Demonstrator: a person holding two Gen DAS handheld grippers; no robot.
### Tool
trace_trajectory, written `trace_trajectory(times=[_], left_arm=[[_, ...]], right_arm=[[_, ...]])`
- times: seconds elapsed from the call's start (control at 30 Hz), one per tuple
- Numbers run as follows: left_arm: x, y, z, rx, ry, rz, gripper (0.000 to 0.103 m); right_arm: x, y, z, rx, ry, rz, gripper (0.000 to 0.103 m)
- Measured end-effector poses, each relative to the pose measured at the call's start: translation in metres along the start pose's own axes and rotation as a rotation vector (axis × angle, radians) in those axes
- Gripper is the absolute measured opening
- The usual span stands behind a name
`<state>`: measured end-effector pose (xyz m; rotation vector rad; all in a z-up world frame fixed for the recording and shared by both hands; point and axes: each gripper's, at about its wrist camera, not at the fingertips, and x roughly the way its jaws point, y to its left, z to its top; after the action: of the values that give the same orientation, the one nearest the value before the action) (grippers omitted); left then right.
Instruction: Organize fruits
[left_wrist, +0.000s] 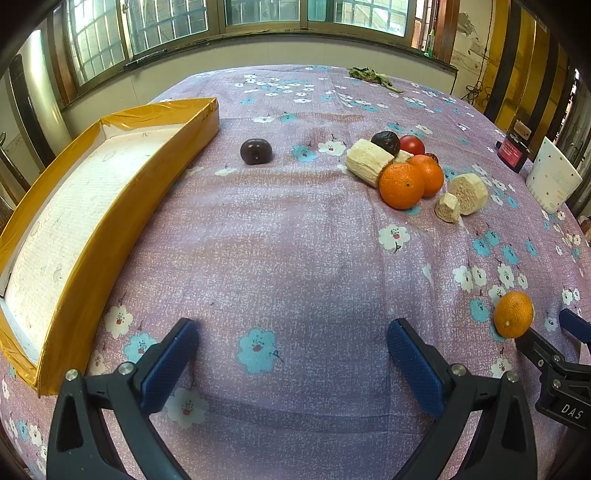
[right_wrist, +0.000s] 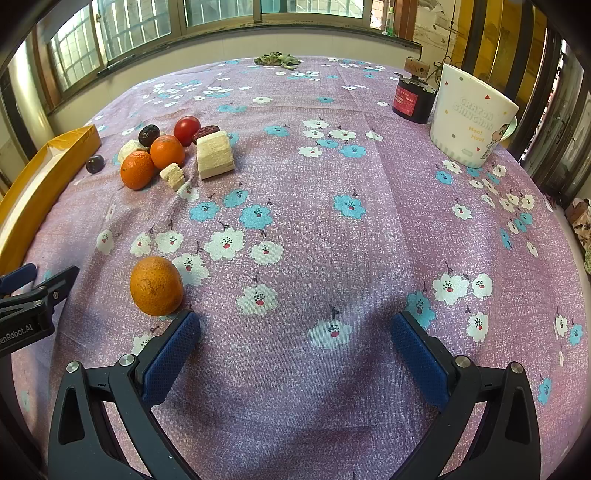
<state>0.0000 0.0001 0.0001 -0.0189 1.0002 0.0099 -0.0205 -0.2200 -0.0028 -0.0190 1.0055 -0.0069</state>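
A yellow-rimmed tray (left_wrist: 177, 146) with a white floor lies at the left, also in the right wrist view (right_wrist: 55, 157). A heap of oranges (left_wrist: 402, 185), a tomato (left_wrist: 413, 144), dark fruits and pale cut chunks (left_wrist: 367, 161) sits mid-table; it shows in the right wrist view (right_wrist: 153, 162) too. A dark plum (left_wrist: 256, 151) lies alone near the tray. A lone orange (right_wrist: 156, 286) (left_wrist: 513, 314) lies just beyond my right gripper's left fingertip. My left gripper (left_wrist: 291, 339) is open and empty over bare cloth. My right gripper (right_wrist: 295, 332) is open and empty.
A white cartoon mug (right_wrist: 471, 118) and a dark red-labelled jar (right_wrist: 412, 98) stand at the right; the mug shows in the left wrist view (left_wrist: 552, 179). Wilted greens (right_wrist: 277, 59) lie at the far edge. A flowered purple cloth (right_wrist: 332, 221) covers the table.
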Motion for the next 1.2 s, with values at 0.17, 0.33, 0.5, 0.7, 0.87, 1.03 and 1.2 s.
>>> trace_trajectory(times=[0.17, 0.33, 0.5, 0.7, 0.87, 1.03, 1.2], left_arm=[[0.000, 0.000, 0.000, 0.000, 0.000, 0.000, 0.103], [0.000, -0.001, 0.000, -0.015, 0.000, 0.009, 0.103], [0.001, 0.000, 0.002, -0.014, 0.000, 0.012, 0.103], [-0.019, 0.012, 0.000, -0.018, -0.032, 0.037, 0.103], [-0.049, 0.025, -0.001, -0.022, -0.080, 0.016, 0.103], [-0.076, 0.037, -0.006, -0.022, -0.143, 0.017, 0.103], [-0.093, 0.045, -0.006, -0.035, -0.208, 0.031, 0.103]], right_arm=[[0.000, 0.000, 0.000, 0.000, 0.000, 0.000, 0.103], [-0.001, 0.000, 0.000, 0.002, 0.000, -0.001, 0.103], [-0.004, 0.002, 0.005, -0.014, 0.037, -0.027, 0.103], [-0.046, 0.017, 0.012, -0.055, -0.087, -0.028, 0.103], [-0.074, 0.025, 0.010, -0.026, -0.117, 0.016, 0.103], [-0.090, 0.037, 0.005, -0.055, -0.151, 0.006, 0.103], [-0.103, 0.040, 0.005, -0.057, -0.187, 0.017, 0.103]])
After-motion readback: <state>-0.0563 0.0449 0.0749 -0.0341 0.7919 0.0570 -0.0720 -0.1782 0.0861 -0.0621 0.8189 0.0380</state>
